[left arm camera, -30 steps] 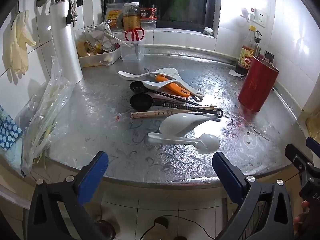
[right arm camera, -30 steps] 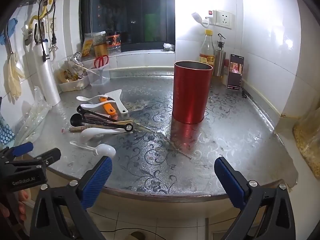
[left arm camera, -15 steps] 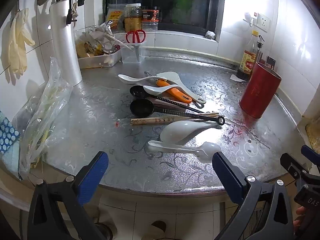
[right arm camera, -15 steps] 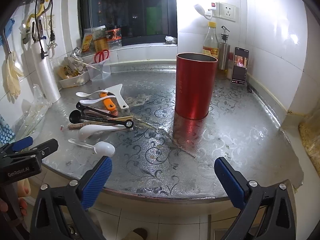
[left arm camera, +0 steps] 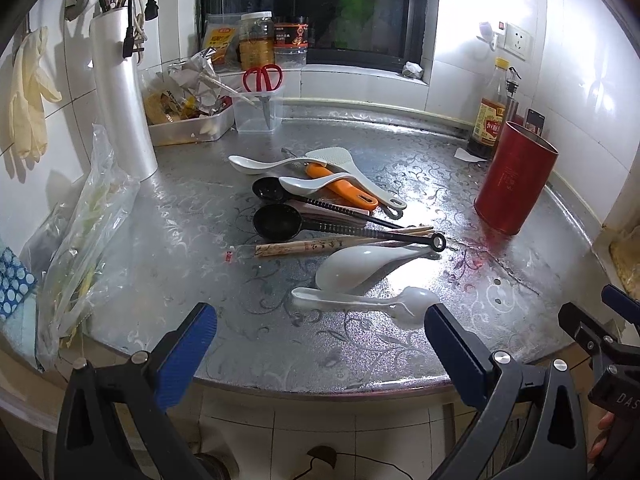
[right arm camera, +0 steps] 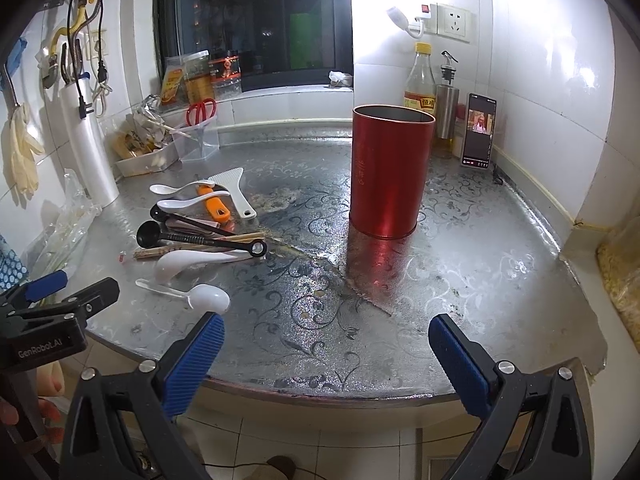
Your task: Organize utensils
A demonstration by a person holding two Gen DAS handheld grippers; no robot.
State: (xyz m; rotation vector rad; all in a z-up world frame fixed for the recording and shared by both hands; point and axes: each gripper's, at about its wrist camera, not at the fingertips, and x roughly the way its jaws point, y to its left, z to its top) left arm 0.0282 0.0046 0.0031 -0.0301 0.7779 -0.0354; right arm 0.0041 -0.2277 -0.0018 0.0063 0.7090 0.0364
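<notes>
Both grippers, left and right, gape empty. Nearest spoon lies crosswise just ahead of the left one; holder stands well right.

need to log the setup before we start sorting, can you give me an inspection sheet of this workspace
surface: patterned metal counter, worn patch and seam left of the red canister.
job's things: red canister upright, open top. Utensil pile left of it: white spoons, black scoops, chopsticks, orange-handled tool, white rice paddle.
clutter: tray of packets, scissors in a clear holder, sauce bottle, phone, plastic bag.
grippers: left gripper and right gripper both open, empty, at the counter's near edge.
cables: plugs and cords hang on the left wall.
surroundings: white tiles, dark window, wall socket, hanging glove.
</notes>
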